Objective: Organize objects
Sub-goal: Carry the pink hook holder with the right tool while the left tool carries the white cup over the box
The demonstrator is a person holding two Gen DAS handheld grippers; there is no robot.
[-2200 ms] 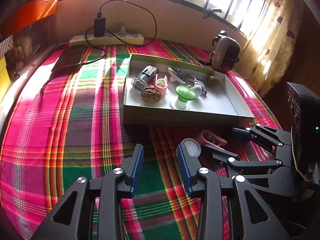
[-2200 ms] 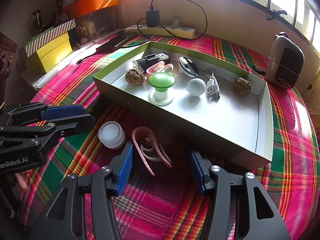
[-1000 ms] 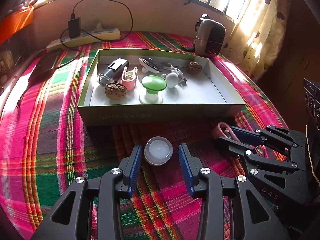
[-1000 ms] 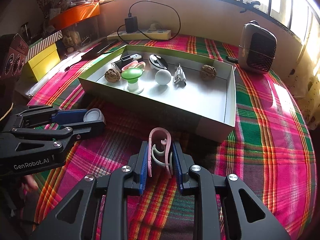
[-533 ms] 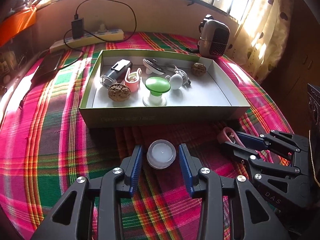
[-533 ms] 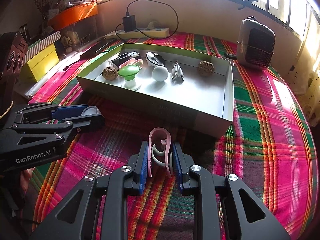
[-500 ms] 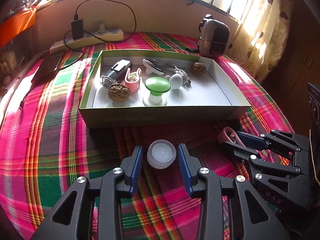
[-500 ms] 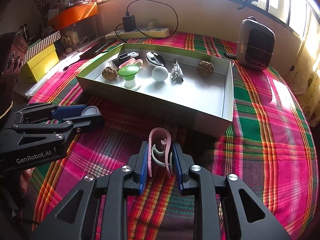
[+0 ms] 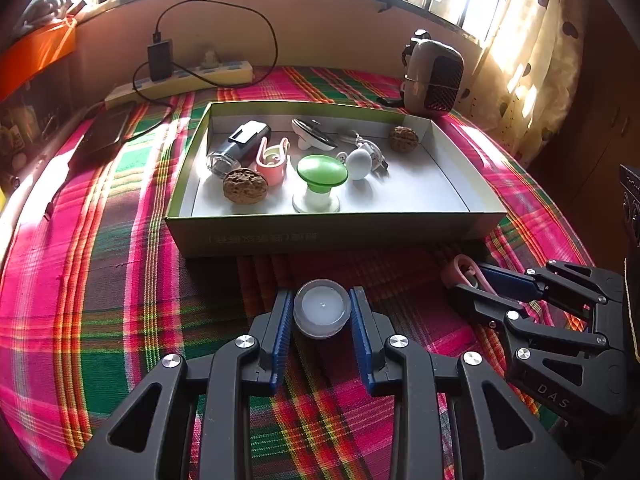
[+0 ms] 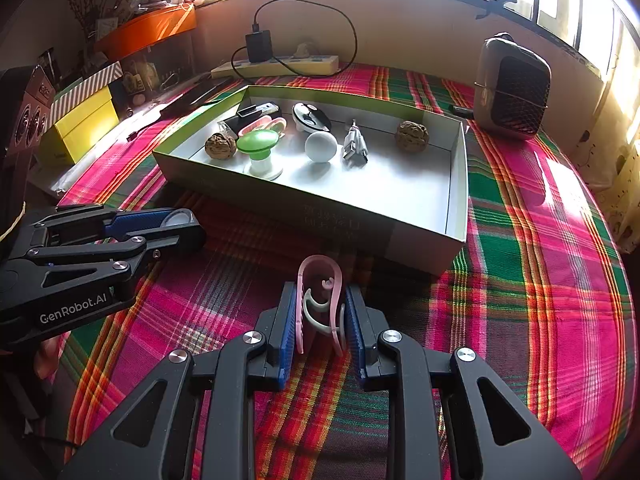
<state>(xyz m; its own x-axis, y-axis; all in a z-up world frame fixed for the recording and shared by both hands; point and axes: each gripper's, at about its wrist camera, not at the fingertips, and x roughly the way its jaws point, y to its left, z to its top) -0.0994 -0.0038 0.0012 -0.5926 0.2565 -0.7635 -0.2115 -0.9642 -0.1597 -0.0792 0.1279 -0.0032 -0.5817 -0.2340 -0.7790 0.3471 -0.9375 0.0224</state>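
The left claw, whose jaws have just been closing, pinches a round, smooth white candle cup on the striped woven cloth, while the right claw squeezes a bendy pink clip in front of the flat cardboard box
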